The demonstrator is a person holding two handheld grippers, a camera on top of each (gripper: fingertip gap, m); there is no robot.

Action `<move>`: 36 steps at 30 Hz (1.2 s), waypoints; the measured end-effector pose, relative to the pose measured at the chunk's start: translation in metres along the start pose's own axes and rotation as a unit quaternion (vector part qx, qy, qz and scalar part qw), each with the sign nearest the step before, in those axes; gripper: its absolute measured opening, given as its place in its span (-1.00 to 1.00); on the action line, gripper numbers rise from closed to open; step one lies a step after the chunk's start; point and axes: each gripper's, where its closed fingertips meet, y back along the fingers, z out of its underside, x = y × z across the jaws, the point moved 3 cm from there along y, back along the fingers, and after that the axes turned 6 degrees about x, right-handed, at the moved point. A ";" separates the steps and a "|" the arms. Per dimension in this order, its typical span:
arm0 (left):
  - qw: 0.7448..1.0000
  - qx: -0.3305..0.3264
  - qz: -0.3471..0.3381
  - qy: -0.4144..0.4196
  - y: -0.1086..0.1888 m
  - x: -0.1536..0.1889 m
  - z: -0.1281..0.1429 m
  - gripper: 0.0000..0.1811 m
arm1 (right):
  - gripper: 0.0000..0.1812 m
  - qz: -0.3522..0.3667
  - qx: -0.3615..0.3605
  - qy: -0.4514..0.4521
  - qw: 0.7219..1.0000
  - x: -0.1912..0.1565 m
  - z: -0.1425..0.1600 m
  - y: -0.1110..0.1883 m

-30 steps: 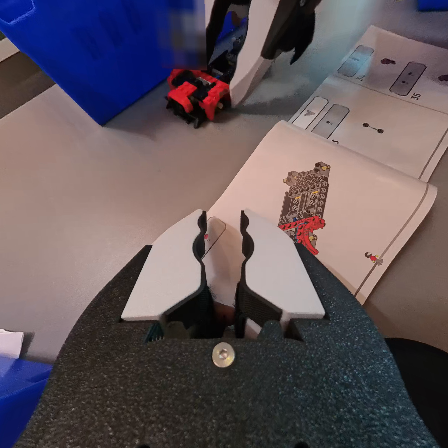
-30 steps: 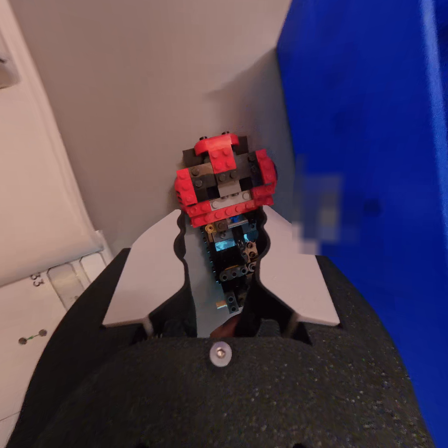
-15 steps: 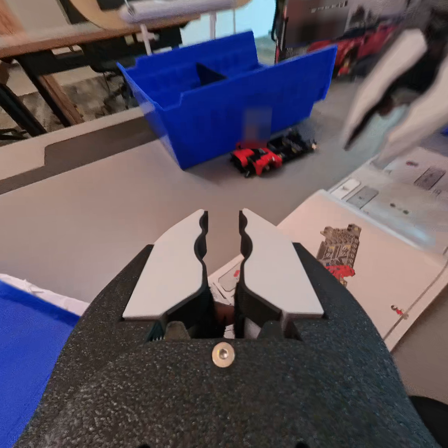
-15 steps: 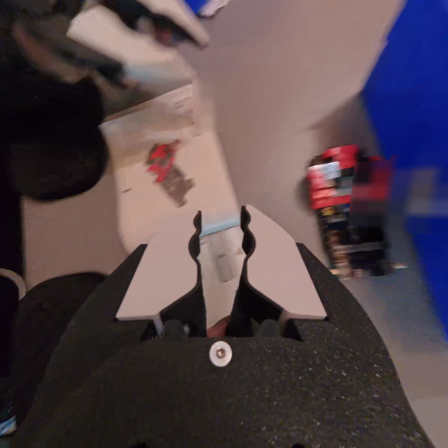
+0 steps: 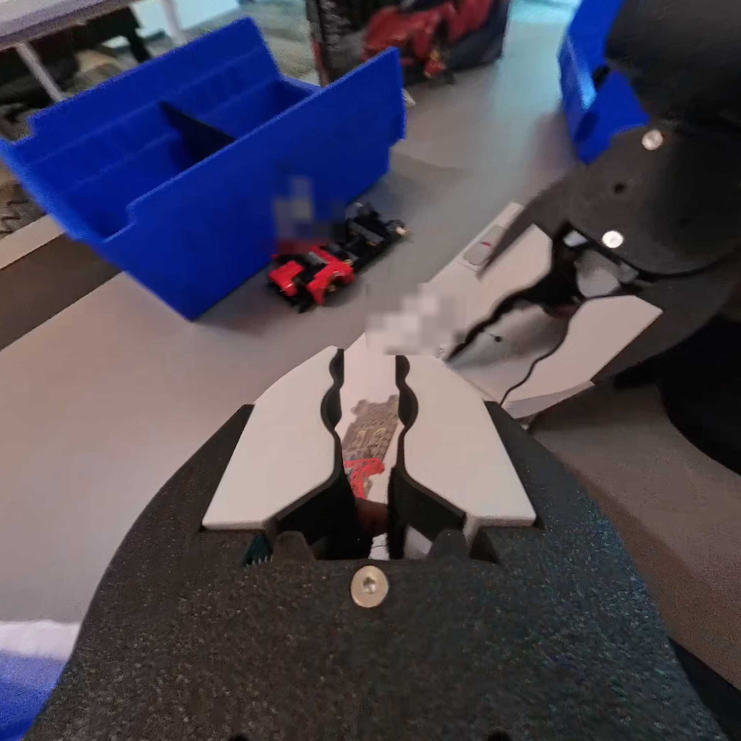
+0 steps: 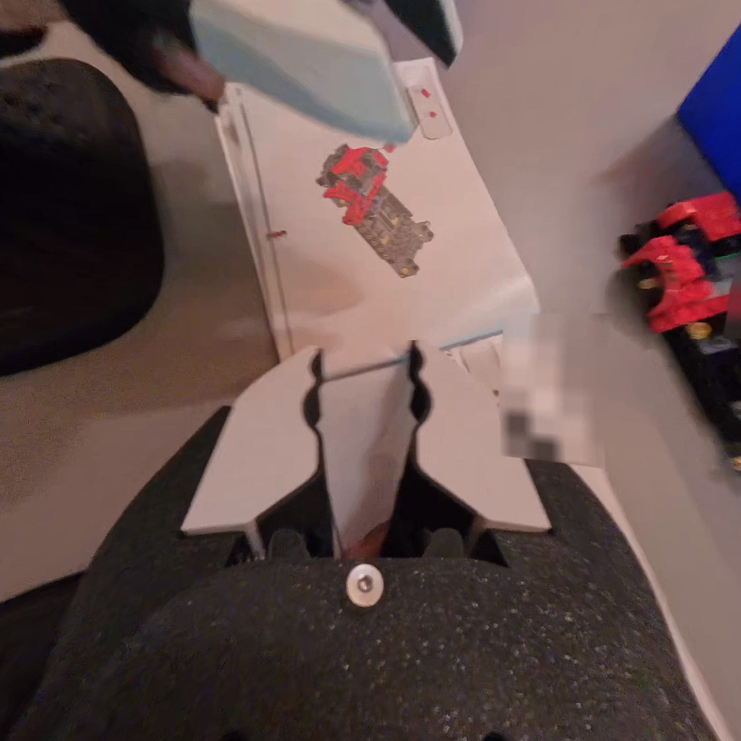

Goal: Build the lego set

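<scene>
The part-built red and black lego model (image 5: 328, 264) lies on the grey table against a blue bin (image 5: 180, 168). It also shows at the right edge of the right wrist view (image 6: 689, 276). The open instruction booklet (image 6: 381, 288) lies in front of it, showing a picture of the model. My left gripper (image 5: 369, 355) is open and empty, held low over the booklet page (image 5: 367, 433). My right gripper (image 6: 365, 353) is open and empty over the booklet's near edge. It appears at the right of the left wrist view (image 5: 469, 316). The left gripper (image 6: 427, 98) hangs over the far page.
A second blue bin (image 5: 593, 100) stands at the back right, and a dark box with a red car picture (image 5: 401, 36) behind the first bin. A blue bin's corner (image 6: 717, 100) is near the model. A dark rounded shape (image 6: 60, 220) lies left of the booklet. My hands' fingertips stand some 9 cm from each other. My right tips are roughly 12 cm from the dark rounded shape (image 6: 60, 220).
My right gripper has let go of the lego model, left it by the blue bin and swung over the booklet. My left gripper has lifted and shifted right over the page.
</scene>
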 end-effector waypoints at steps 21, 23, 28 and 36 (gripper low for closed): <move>0.976 -0.094 0.195 -0.024 -0.065 0.030 0.040 -0.86 | -0.56 -0.060 0.029 -0.046 0.997 0.050 0.045 0.052; 0.976 -0.095 0.193 -0.029 -0.065 0.031 0.040 -0.86 | -0.56 -0.062 0.030 -0.051 0.996 0.050 0.045 0.052; 0.977 -0.093 0.187 -0.039 -0.065 0.031 0.040 -0.85 | -0.57 -0.062 0.030 -0.055 0.996 0.051 0.044 0.052; 0.977 -0.093 0.188 -0.039 -0.065 0.031 0.040 -0.85 | -0.59 -0.068 0.032 -0.071 0.995 0.053 0.044 0.053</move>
